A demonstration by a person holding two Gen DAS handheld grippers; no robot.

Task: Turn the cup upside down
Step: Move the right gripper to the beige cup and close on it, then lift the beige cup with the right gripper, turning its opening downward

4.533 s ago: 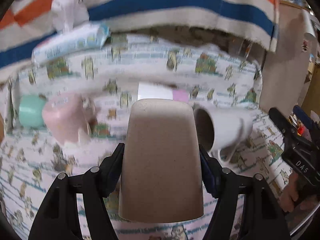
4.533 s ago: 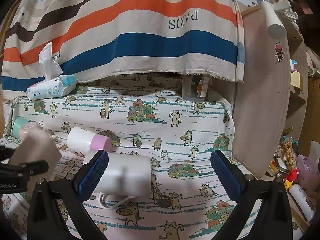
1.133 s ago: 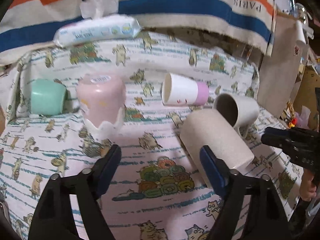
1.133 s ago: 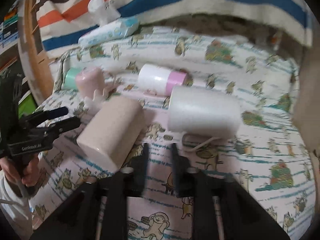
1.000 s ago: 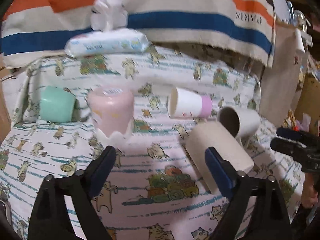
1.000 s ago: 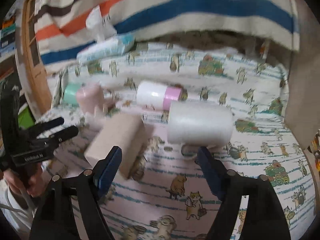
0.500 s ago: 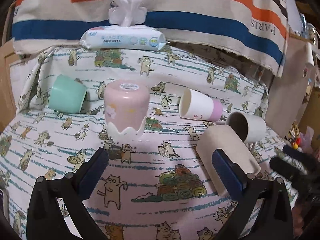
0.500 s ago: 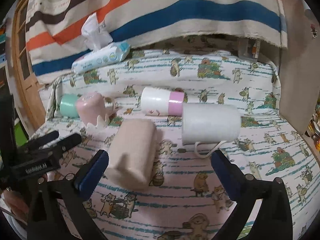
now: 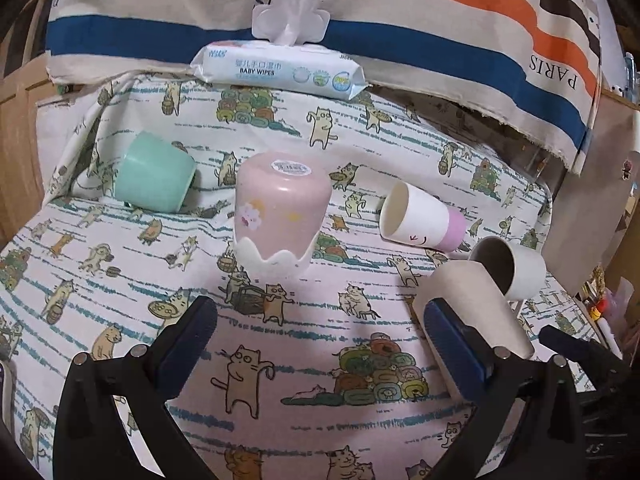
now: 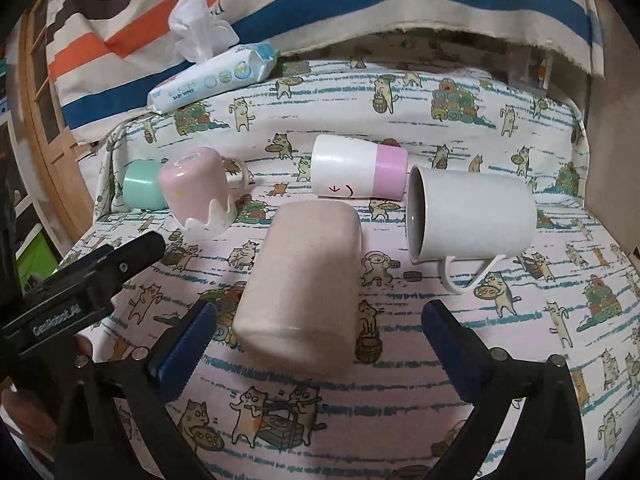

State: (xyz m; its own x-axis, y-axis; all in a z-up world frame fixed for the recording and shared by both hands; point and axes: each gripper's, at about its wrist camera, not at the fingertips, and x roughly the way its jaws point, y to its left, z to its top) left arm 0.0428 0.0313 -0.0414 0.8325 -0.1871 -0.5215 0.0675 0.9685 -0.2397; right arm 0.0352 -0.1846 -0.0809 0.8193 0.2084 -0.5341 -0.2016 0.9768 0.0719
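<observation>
A white cloth printed with cartoon cats and teal stripes [image 10: 400,412] is covering the work surface, and a striped orange, blue and brown fabric [image 9: 420,12] is hanging behind it. A white pack of baby wipes [image 9: 276,70] is lying at the back edge of the cloth, with a tissue standing up from its top.

The beige matte cylindrical cup [image 10: 304,280] is lying on its side near the middle of the cloth. Its closed base is facing the right wrist camera, and its open end is pointing toward the back.

The left gripper [image 9: 316,340] is hovering above the cloth with its jaws spread wide and holding nothing. Its right finger is showing in front of the beige cup in the left wrist view; contact cannot be determined.

The right gripper [image 10: 318,336] is also standing open and empty, with the beige cup lying between and just beyond its fingertips.

The other items are lying as follows:
- A pink plastic cup with a white scalloped rim [image 9: 280,216] is standing upside down.
- A mint-green plastic cup [image 9: 154,178] is lying on its side behind it.
- A white paper cup with a pink band [image 10: 358,168] is lying on its side.
- A white ceramic mug with a handle [image 10: 472,216] is lying on its side just beside the beige cup.
</observation>
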